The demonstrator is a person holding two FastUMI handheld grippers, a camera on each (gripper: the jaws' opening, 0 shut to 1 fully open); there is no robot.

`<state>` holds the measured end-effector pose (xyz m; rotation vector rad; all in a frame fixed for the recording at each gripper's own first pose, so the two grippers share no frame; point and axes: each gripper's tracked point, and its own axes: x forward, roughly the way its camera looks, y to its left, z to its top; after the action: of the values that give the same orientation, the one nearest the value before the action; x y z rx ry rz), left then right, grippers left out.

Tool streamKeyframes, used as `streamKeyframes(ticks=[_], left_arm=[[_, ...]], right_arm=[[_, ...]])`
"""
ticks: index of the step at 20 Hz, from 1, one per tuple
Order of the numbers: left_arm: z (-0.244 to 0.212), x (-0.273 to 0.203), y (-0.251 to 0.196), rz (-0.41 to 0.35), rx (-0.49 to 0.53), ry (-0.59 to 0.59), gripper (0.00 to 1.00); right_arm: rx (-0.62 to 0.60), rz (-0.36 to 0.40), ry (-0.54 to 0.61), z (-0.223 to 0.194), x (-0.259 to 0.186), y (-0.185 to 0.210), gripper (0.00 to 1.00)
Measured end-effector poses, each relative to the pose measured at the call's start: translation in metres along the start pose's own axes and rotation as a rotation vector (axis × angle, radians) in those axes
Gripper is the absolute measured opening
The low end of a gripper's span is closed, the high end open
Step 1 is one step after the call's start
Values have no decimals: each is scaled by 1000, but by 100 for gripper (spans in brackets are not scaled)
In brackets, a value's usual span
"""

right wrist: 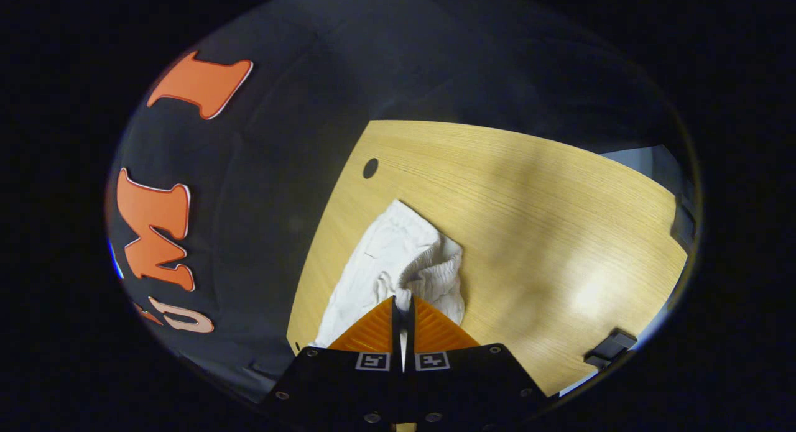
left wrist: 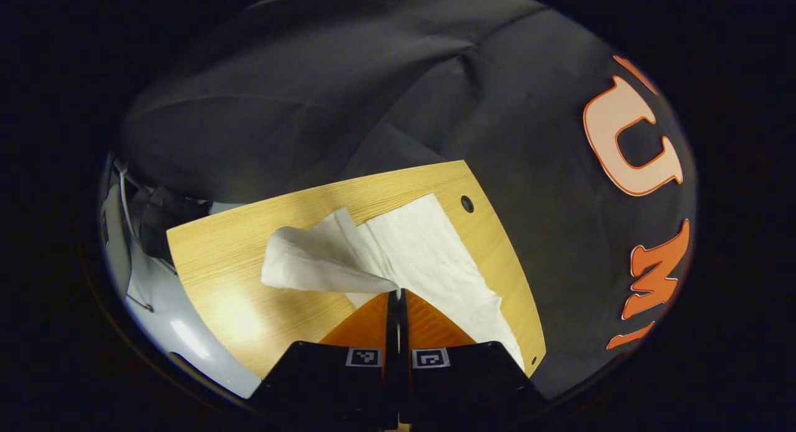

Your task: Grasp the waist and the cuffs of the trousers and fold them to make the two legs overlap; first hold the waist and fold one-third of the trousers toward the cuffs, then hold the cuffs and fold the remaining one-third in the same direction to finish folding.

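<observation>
White trousers (left wrist: 423, 245) lie on the wooden table (left wrist: 249, 258). In the left gripper view my left gripper (left wrist: 398, 293) is shut on a cuff end, and that leg (left wrist: 317, 264) rises off the table in a curled flap to the left. In the right gripper view the elastic waist (right wrist: 429, 270) of the trousers (right wrist: 385, 258) is bunched up, and my right gripper (right wrist: 403, 301) is shut on it, lifted a little above the table (right wrist: 547, 220).
The table's edge runs close to the black cloth wall, with a small round hole (left wrist: 467, 203) near its corner, also the hole (right wrist: 370, 168) in the right gripper view. A dark clamp (right wrist: 609, 348) sits at the table's right edge. Bare wood lies right of the trousers.
</observation>
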<state>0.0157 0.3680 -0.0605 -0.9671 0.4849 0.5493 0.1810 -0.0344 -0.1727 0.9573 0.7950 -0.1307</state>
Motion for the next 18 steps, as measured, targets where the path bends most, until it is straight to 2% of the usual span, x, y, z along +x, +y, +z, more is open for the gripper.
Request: streamKeyframes(ticks=[5,8,12,18], left_arm=[[44,41,-46,-7,64,23,4],[65,66,-70,-10,106,39,4],[78,117,-107,-28,150,78,4],[89,197,-126,26,279,112,4]], right_arm=[[-64,-18,-45,26,21,45,0],[-56,-40,-58,36,45,61,0],[-52,-81,-51,45,83,71,0],[-29,-146,-35,57,129,71,0]])
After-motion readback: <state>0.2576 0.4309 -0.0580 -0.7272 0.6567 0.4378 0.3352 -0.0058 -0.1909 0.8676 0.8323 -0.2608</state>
